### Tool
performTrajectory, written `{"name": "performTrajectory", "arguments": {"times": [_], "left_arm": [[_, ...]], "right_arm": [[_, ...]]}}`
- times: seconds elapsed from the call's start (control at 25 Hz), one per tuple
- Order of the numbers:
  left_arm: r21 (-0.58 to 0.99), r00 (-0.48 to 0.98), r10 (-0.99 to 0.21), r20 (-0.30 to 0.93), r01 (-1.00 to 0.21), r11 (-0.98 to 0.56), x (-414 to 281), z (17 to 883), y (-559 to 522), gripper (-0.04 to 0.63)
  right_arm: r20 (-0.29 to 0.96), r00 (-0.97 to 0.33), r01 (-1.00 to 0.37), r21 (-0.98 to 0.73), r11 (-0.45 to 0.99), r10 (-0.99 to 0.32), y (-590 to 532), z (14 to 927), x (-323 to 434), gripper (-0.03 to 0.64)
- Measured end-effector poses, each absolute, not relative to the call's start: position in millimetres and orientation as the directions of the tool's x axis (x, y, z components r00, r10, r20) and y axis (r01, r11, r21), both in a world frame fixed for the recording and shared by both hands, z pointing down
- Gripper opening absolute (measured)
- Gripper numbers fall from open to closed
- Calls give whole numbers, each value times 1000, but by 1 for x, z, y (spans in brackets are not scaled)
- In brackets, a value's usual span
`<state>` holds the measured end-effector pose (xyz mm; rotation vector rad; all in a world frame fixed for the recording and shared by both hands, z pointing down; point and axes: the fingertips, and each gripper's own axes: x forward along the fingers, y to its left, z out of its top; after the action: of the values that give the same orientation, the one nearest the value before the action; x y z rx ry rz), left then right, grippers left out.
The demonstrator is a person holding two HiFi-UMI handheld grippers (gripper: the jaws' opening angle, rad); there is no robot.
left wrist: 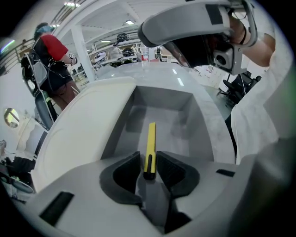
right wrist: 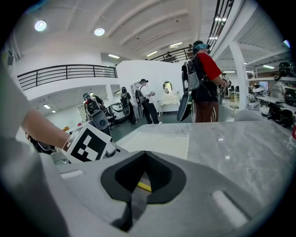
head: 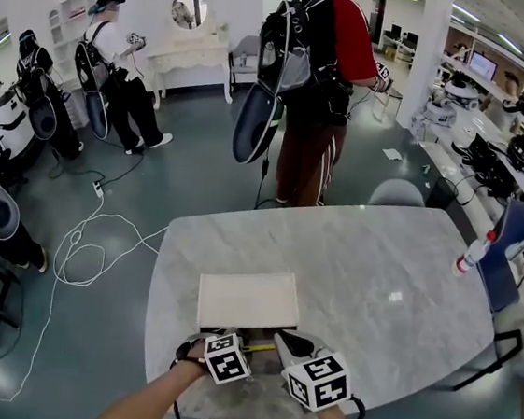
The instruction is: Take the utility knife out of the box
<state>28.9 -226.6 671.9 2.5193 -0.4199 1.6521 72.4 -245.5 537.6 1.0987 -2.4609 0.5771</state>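
Observation:
The white box lies on the marble table right before me, its grey inner tray pulled out toward me. A yellow utility knife points along the tray, its black near end between the pads of my left gripper, which is shut on it. In the head view the knife shows as a yellow sliver between my left gripper and right gripper. My right gripper is shut with nothing in it, beside the box; it hangs over the tray's far end in the left gripper view.
A person in a red shirt with a backpack stands beyond the table's far edge. Other people stand at the back left. Cables lie on the floor at left. A bottle stands at the table's right edge, next to a blue chair.

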Motion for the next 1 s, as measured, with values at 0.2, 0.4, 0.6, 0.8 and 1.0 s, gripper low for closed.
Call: {"name": "performTrajectory", "arguments": {"times": [0.2,0.4,0.6,0.8,1.0], "left_arm": [[-59,373,-167,913,-283,-957,37,672,-230,100],[-50,376,-157,913,-280,-959,29,671,-227,74],[-65,376,-175,910,-286,-956,28,672,-224,64],[-75,374,-187,908,-295,-953,34,670,-224,63],[-90,372,-207,905,-308,-947,30,669,-224,61]], "right_arm": [[499,-619,-767,-215,605,-607,-250,539,81,5],[501,-616,-770,-219,599,-608,-248,538,72,5],[500,-616,-770,-220,599,-608,-244,538,71,5],[498,-618,-769,-222,600,-608,-240,536,76,5],[498,-618,-769,-222,600,-608,-236,535,73,5]]}}
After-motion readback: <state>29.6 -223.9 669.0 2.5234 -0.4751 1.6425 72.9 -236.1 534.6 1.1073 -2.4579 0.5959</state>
